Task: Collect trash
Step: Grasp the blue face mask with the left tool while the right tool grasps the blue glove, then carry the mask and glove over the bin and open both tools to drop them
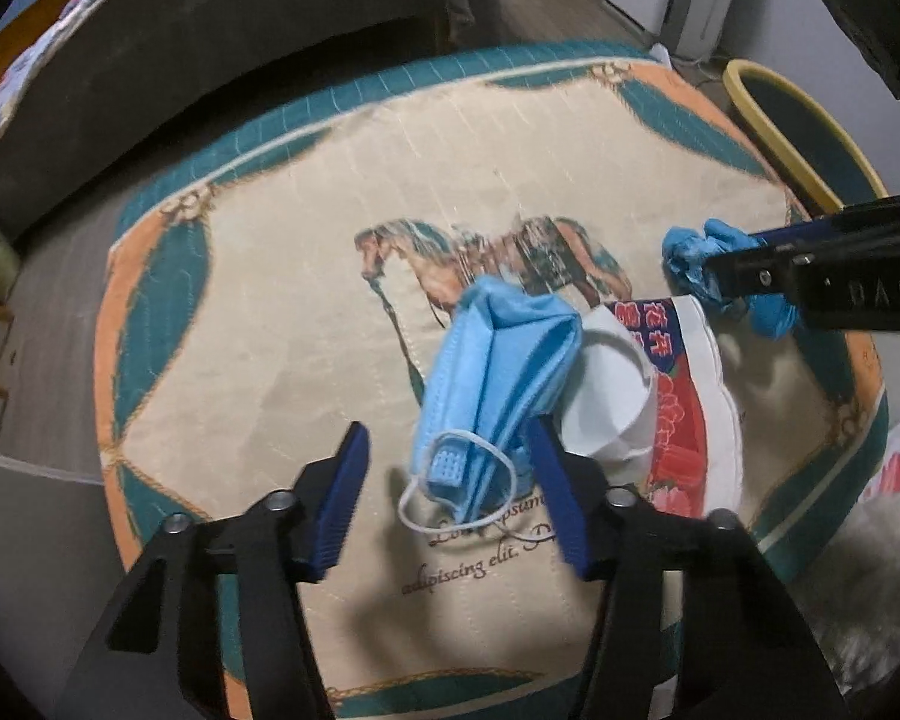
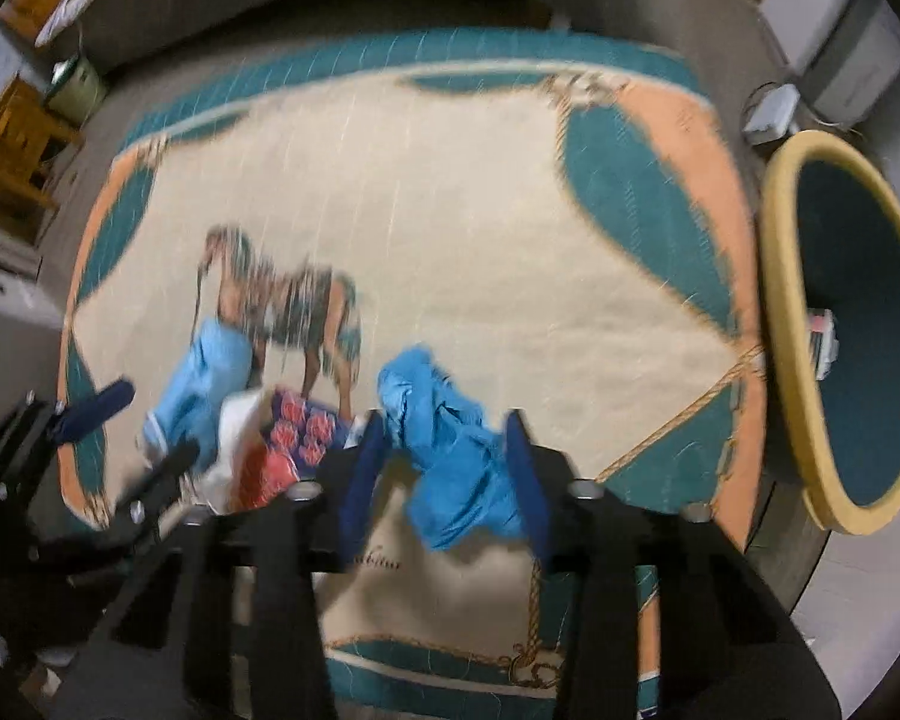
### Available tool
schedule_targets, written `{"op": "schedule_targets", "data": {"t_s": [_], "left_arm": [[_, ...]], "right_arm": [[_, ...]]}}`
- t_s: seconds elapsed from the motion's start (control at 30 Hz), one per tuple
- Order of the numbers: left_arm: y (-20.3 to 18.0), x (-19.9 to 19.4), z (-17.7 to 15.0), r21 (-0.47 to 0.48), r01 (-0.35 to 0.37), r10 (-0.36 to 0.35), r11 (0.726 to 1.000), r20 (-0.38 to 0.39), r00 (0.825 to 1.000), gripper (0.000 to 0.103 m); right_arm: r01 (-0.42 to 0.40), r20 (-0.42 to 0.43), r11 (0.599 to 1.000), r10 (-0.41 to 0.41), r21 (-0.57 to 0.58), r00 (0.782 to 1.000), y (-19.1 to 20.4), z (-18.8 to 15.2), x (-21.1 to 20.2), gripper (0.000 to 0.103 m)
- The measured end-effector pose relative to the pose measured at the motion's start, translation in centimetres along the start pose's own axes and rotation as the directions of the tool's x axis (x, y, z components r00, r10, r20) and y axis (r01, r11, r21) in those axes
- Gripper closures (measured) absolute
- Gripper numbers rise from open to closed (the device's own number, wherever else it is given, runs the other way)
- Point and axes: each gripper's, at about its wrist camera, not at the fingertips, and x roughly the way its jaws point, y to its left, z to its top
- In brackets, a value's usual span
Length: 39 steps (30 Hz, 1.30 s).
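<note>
Two grippers over trash on a horse-print mat (image 1: 306, 276).
My left gripper (image 1: 444, 492) straddles a blue face mask (image 1: 492, 360) — jaws apart; my right gripper (image 2: 444, 462) clamps a crumpled blue glove (image 2: 444, 438).

Dim indoor light; soft shadows fall toward the camera; right wrist view motion-blurred, left sharper; fisheye bends dark edges.

The left claw (image 1: 450, 492) pointed steeply downward, its two blue-padded fingers (image 1: 337, 501) spread partway with a clear gap on the left side, the right pad lying against the edge of a light blue face mask (image 1: 492, 372) without pinching it. The right claw (image 2: 447, 465) also pointed steeply down, its blue fingers (image 2: 525, 474) narrowed around a crumpled blue glove (image 2: 450, 450). Motion blur hid whether both pads pressed on it.
</note>
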Motion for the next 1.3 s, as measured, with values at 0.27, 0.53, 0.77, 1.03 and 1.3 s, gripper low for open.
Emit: {"op": "schedule_targets", "data": {"t_s": [0.27,0.53,0.77,1.03,1.3], "left_arm": [[0.1,-0.9,0.7,0.000,0.023,-0.023,1.000,0.024,0.999,0.097],[3.1,-6.1,2.9,-0.103,0.022,0.000,0.994,0.207,0.978,0.098],[3.9,-10.4,4.7,-0.128,0.029,0.015,0.991,0.329,0.944,0.098],[3.8,-13.9,5.9,-0.134,0.052,0.010,0.990,0.423,0.906,0.098],[2.2,-15.4,7.1,-0.138,0.068,0.001,0.988,0.449,0.893,0.098]], "right_arm": [[-0.022,0.075,1.000,0.021,0.008,0.997,-0.5,0.5,-1.9,0.080],[-0.087,0.222,0.996,0.077,0.036,0.972,-1.0,2.0,-6.4,0.081],[-0.107,0.351,0.994,0.091,0.026,0.932,-1.2,3.3,-11.2,0.081],[-0.126,0.448,0.990,0.088,0.055,0.890,-3.3,3.9,-14.9,0.081],[-0.129,0.478,0.989,0.082,0.067,0.874,-5.2,3.2,-16.0,0.081]]}}
